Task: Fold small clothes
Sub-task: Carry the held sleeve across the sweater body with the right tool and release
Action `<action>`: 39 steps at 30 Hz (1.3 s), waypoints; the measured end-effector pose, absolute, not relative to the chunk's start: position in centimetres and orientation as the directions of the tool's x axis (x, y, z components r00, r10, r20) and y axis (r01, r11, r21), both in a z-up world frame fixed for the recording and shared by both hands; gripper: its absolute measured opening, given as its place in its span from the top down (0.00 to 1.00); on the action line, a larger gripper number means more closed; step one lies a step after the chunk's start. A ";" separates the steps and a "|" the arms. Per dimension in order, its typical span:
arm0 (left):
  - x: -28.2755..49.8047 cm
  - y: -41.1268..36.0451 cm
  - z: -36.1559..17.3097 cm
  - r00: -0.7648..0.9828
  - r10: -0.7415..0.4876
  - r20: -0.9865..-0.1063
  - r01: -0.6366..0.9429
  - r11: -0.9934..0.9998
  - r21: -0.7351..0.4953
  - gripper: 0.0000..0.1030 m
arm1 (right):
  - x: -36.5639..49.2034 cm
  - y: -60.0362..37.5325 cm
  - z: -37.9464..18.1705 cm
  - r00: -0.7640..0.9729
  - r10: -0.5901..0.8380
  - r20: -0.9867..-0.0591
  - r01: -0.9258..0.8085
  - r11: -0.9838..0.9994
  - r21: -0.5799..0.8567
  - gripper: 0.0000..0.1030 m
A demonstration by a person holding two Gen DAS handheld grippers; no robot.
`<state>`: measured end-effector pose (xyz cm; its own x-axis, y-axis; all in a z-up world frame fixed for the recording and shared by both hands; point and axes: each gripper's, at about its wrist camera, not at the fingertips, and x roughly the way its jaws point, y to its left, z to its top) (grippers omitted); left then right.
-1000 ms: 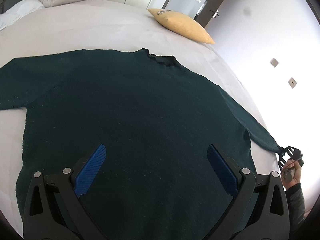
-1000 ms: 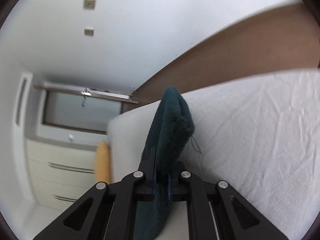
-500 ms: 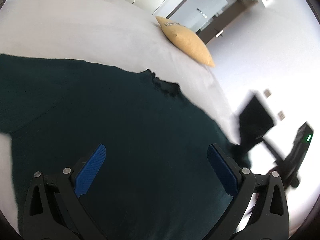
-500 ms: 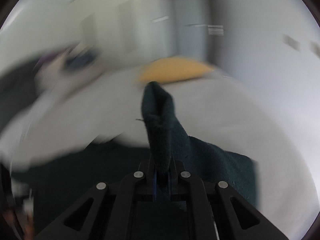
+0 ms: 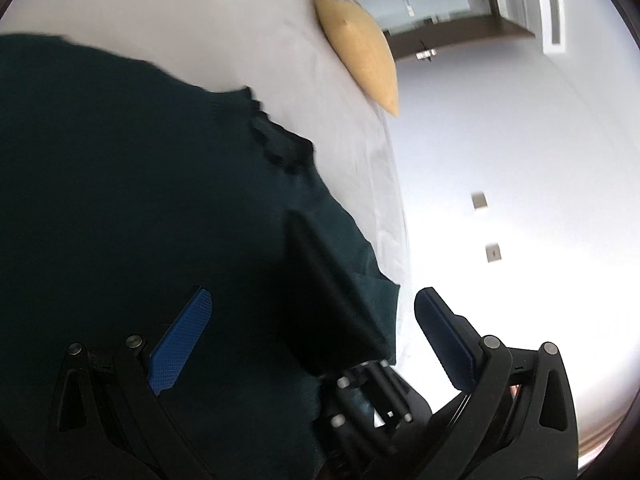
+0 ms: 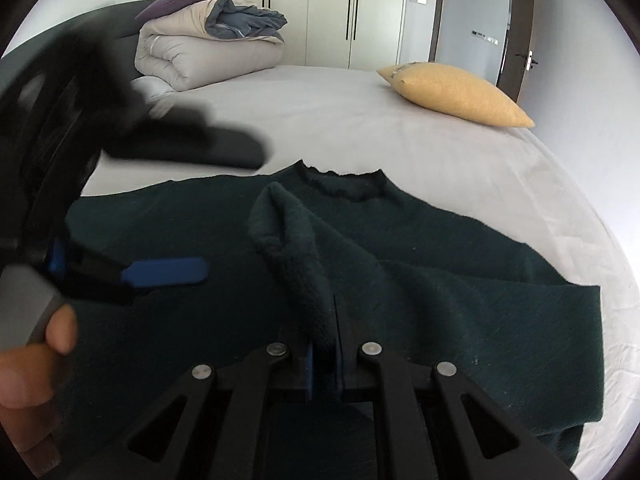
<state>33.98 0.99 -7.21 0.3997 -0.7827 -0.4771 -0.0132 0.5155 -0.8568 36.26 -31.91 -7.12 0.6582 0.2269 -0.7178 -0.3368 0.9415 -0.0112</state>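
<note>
My right gripper (image 6: 324,344) is clamped on the cuff of the sleeve (image 6: 296,264) of a dark green sweater (image 6: 460,280); the fuzzy cloth stands up between my blue pads and folds back over the sweater's body. My left gripper (image 5: 312,340) has its jaws spread wide with nothing between the pads, hovering over the sweater. From my left camera, my right gripper (image 5: 340,320) shows as a blurred dark shape reaching in between my left fingers, over the sweater's right part. From my right camera, my left gripper (image 6: 168,216) sits at the left, blurred, one blue pad clear above the cloth, and the hand (image 6: 36,360) holding it shows at the lower left edge.

The sweater lies flat on a white bed (image 6: 360,128), its collar (image 6: 344,184) pointing away from me. Its right side is doubled over near the bed's edge. Farther back, a yellow pillow (image 6: 456,92) rests on the bed at the right, and a folded duvet (image 6: 208,48) is piled at the left. Behind them stand pale wardrobe doors (image 6: 320,8) and an open door (image 6: 524,32).
</note>
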 end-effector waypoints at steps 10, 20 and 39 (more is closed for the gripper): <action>37.9 -1.2 -9.3 0.253 -0.752 -0.609 -0.049 0.619 -0.784 0.71 | 36.4 -31.8 -7.5 0.619 0.277 -0.735 -0.331 0.941 0.076 0.84; 36.7 0.8 -7.5 0.334 -0.703 -0.627 0.011 0.668 -0.744 0.94 | 30.6 -42.3 -8.3 0.600 0.521 -0.607 -0.117 0.808 0.578 0.36; 36.6 7.2 -7.4 0.429 -0.609 -0.667 0.004 0.740 -0.673 0.94 | 31.0 -56.8 -13.3 0.789 0.573 -0.222 0.206 0.092 0.974 0.22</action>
<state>36.58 7.15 -7.43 0.4286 -0.6089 -0.6675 0.0040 0.7400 -0.6726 30.99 -56.78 -13.30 0.7892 0.5727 -0.2216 0.2064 0.0924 0.9741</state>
